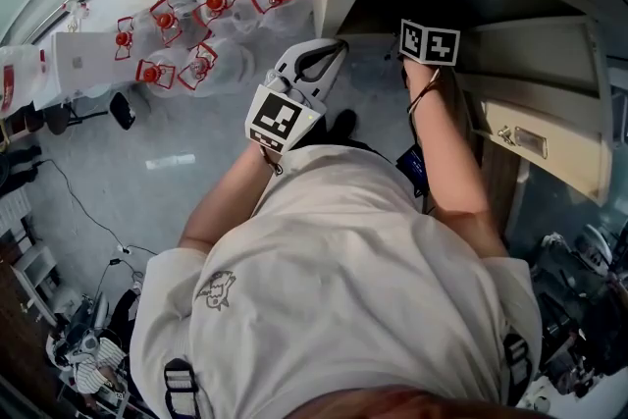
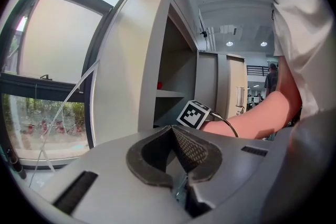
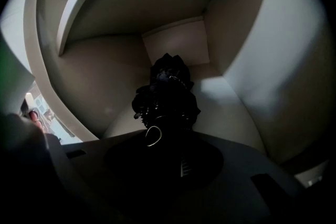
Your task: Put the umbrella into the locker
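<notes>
A black folded umbrella (image 3: 167, 93) lies inside the beige locker (image 3: 173, 44), its bunched fabric pointing at the back wall. It sits between the jaws of my right gripper (image 3: 169, 131), but the dark hides whether the pads press on it. In the head view only that gripper's marker cube (image 1: 429, 41) shows at the locker's mouth (image 1: 392, 0), and the jaws are hidden inside. My left gripper (image 1: 337, 46) hovers outside to the left with its jaws together and nothing in them. In the left gripper view its tips (image 2: 172, 131) meet in front of the locker's side wall (image 2: 126, 71).
The open locker door (image 1: 545, 137) hangs at the right beside my right forearm. A shelf (image 2: 170, 93) crosses the locker higher up. Several clear containers with red fittings (image 1: 201, 25) stand on the floor at the left. Cables and clutter (image 1: 83, 329) lie at the lower left.
</notes>
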{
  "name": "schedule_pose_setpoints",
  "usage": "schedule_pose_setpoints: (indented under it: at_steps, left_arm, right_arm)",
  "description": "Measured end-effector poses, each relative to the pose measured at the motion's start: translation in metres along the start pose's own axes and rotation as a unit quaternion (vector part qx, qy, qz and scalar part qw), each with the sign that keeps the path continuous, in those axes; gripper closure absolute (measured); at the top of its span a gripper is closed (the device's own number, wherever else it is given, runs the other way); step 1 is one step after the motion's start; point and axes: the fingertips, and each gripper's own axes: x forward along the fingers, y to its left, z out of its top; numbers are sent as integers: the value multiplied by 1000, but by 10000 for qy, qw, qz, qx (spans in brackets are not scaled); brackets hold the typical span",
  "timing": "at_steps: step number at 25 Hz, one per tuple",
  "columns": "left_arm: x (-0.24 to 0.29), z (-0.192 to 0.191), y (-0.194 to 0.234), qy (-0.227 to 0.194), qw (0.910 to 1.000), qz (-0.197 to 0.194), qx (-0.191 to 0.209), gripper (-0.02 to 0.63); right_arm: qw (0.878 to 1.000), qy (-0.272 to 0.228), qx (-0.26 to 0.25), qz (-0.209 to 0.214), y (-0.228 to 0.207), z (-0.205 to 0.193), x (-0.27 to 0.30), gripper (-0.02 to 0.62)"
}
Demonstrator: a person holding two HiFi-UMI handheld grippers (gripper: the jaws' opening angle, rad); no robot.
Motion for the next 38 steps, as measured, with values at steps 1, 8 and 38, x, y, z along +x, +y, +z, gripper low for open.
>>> schedule_pose_setpoints:
  at_steps: [1, 8, 38]
  left_arm:
    - [0, 0, 1, -4, 10000, 18, -12, 594]
    - [-7, 1, 1, -39, 10000, 70, -33, 594]
    - [-8, 24, -58, -222, 9996, 21, 145, 594]
  right_arm:
    - [10000, -10, -18, -23, 0, -1, 1, 433]
    - [9996, -112, -227, -127, 1, -3, 1, 383]
    - [9924, -913, -722, 387, 42, -22, -124, 397]
